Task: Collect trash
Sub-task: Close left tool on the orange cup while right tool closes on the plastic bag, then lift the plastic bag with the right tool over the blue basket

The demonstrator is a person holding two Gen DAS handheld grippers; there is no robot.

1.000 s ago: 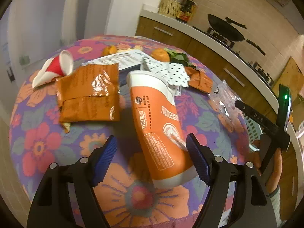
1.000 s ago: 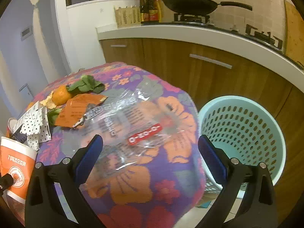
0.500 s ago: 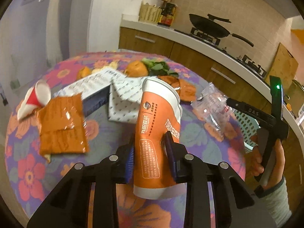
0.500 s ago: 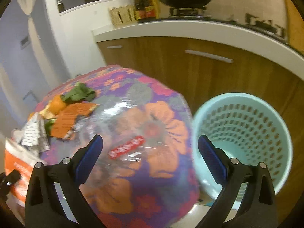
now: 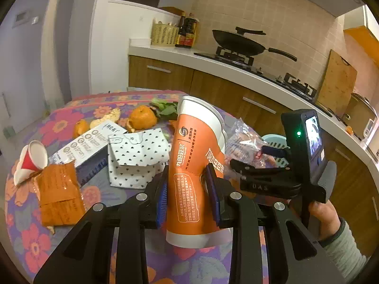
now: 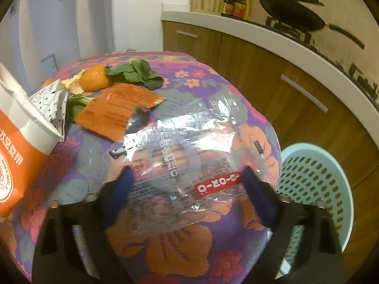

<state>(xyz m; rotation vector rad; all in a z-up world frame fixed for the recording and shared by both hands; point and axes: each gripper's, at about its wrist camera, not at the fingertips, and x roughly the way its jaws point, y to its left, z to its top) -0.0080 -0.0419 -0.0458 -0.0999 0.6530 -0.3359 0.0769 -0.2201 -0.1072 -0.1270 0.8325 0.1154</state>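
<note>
Progress early, by the look of it: most rubbish not yet off the table (image 6: pixel 180 255), nothing visible in the part of the basket (image 6: pixel 308 146) on show.

Left claw (image 5: pixel 188 185) narrow, clamped on the orange cup (image 5: pixel 196 156), jaws closed in on it moments ago; cup tilted, apparently lifted clear of the cloth. Right claw (image 6: pixel 187 177) wide, jaws just been closing, clear plastic bag (image 6: pixel 184 142) between them, pads seemingly not yet pressing. Basket just right of the right claw, below the table edge.

Done: one piece gripped, a second being taken. Left to do: dropping both in the basket, then clearing the rest.

Count, as far as visible:
- one orange cup, in the left claw
- one clear bag, between the right claw's jaws
- two orange wrappers: one (image 5: pixel 59 196) left of the left claw, one (image 6: pixel 118 113) ahead-left of the right claw
- one polka-dot paper (image 5: pixel 137 156), just ahead-left of the left claw
- one printed leaflet or box (image 5: pixel 87 142), beyond that
- one red-and-white paper cup (image 5: pixel 30 161), far left, on its side
- one tangerine (image 5: pixel 143 118), with several peel scraps and one bunch of leaves (image 5: pixel 165 108), far ahead
- one basket
</note>
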